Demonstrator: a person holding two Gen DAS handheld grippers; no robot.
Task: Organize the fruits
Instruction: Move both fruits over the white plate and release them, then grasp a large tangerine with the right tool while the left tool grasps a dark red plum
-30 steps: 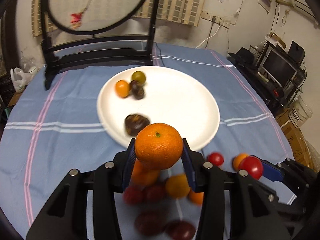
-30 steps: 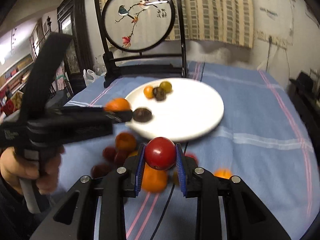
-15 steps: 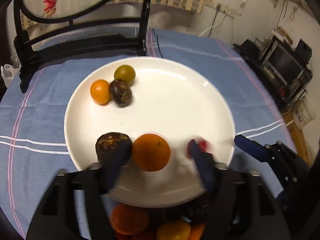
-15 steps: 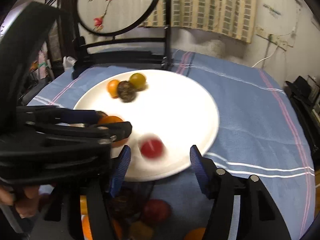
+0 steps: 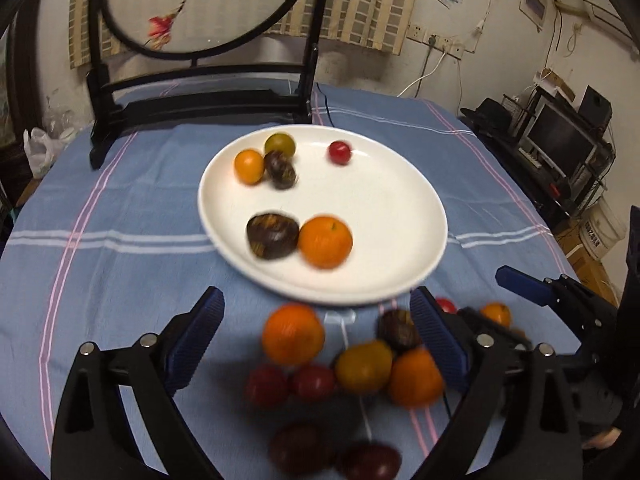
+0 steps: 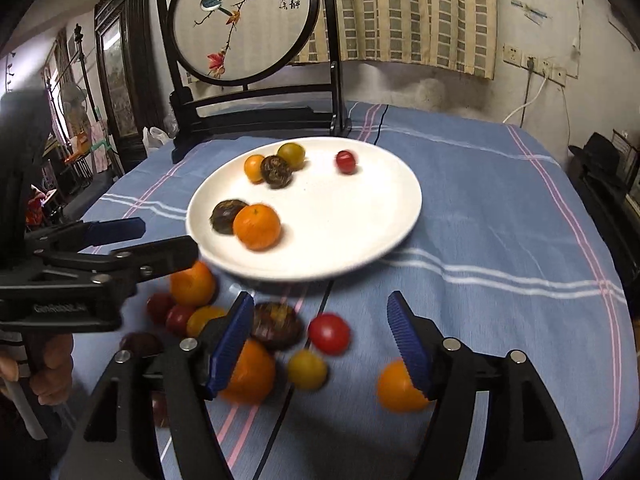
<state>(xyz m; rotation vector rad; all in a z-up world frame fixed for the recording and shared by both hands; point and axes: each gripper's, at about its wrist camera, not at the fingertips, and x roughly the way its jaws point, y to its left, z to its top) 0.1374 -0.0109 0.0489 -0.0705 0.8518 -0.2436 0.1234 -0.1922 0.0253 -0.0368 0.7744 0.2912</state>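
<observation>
A white plate (image 5: 400, 216) (image 6: 360, 216) on the blue cloth holds an orange (image 5: 325, 242) (image 6: 256, 227), a dark fruit (image 5: 272, 235) beside it, a red tomato (image 5: 339, 153) (image 6: 345, 161) at the far side, and a small cluster of three fruits (image 5: 266, 162). Several loose fruits lie on the cloth in front of the plate, among them an orange (image 5: 292, 334) and a red tomato (image 6: 329, 333). My left gripper (image 5: 320, 336) is open and empty above the loose pile. My right gripper (image 6: 322, 340) is open and empty over the loose fruits.
A black wooden stand with a round embroidered screen (image 5: 200, 92) (image 6: 256, 112) stands behind the plate. The table edge falls away at right toward shelves with a monitor (image 5: 560, 140). Each gripper shows in the other's view: the right one (image 5: 560, 292), the left one (image 6: 100, 252).
Both grippers opened, dropping the orange and the red tomato onto the plate, then drew back toward the loose fruits. The tomato rolled to the plate's far side.
</observation>
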